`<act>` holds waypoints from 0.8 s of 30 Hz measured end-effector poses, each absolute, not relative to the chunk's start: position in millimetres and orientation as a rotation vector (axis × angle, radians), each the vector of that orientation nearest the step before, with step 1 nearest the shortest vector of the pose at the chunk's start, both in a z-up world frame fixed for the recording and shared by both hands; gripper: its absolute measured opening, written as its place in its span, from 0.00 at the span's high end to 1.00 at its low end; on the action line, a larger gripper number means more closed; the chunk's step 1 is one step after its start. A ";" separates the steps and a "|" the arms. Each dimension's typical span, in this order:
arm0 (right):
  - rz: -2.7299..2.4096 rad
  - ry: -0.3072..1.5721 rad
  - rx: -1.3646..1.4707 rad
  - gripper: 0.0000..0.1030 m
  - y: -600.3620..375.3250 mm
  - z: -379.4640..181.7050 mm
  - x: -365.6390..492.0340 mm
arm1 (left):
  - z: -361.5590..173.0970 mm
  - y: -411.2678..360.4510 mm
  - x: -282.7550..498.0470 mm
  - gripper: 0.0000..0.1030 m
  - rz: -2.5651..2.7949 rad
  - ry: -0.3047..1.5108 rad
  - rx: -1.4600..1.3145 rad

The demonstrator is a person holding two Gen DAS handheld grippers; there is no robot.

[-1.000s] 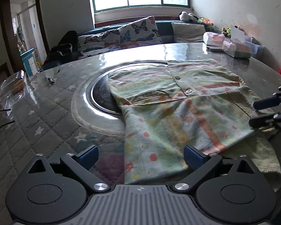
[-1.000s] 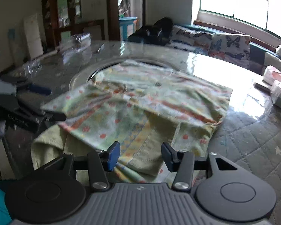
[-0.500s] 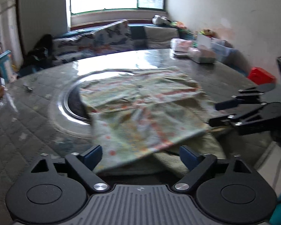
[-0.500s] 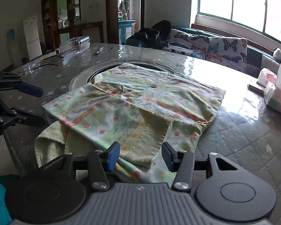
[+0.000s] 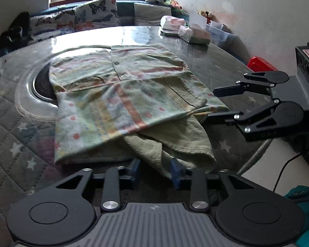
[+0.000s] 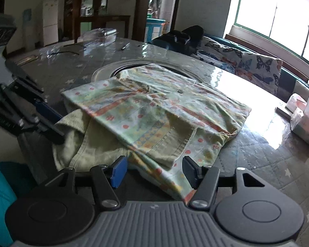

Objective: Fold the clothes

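Note:
A pale green patterned shirt (image 5: 121, 94) lies partly folded on the round table (image 5: 20, 123), with its olive ribbed hem (image 5: 181, 138) hanging toward the near edge. It also shows in the right wrist view (image 6: 154, 111). My left gripper (image 5: 155, 171) is open, its jaws partly closed, on either side of the hem's near edge. My right gripper (image 6: 154, 171) is open with the shirt's near corner (image 6: 171, 183) between its fingers. The right gripper also shows at the shirt's right edge in the left wrist view (image 5: 220, 103).
Tissue packs and boxes (image 5: 187, 33) sit at the table's far right. A sofa with butterfly cushions (image 5: 76, 18) stands behind it. A clear plastic box (image 6: 98, 36) lies on the far side. The table's centre holds a round recessed hob (image 5: 41, 82).
My left gripper has moved right to the hem at the near edge and its jaws have narrowed. The right gripper has come closer to the shirt's corner.

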State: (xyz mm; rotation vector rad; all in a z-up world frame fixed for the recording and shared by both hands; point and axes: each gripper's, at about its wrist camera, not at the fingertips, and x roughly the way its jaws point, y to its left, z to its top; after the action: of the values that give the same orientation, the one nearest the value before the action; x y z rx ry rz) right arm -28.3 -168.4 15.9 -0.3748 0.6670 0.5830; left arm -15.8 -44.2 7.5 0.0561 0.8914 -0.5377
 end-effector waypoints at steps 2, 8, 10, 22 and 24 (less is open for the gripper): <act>0.599 0.663 -0.411 0.36 -166.3 13.9 -33.0 | 9.0 -43.4 -13.5 0.83 -0.553 0.895 0.039; 0.670 0.627 -0.492 0.24 -155.6 10.7 -43.0 | 33.5 -37.1 2.2 0.89 -0.556 0.828 -0.011; 0.694 0.611 -0.509 0.24 -150.6 10.5 -43.9 | 41.0 -35.2 8.1 0.90 -0.555 0.808 -0.029; 0.771 0.621 -0.365 0.58 -131.1 9.0 -4.9 | 44.7 -22.5 45.5 0.90 -0.551 0.814 -0.126; 0.769 0.648 -0.296 0.71 -134.6 11.3 3.1 | 44.5 -16.9 43.7 0.89 -0.543 0.805 -0.130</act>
State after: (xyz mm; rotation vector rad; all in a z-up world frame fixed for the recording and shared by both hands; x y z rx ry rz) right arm 3.1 -134.6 11.3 -0.2962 0.6479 0.7688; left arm 43.7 -16.9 44.5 -0.1299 0.8047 -0.5431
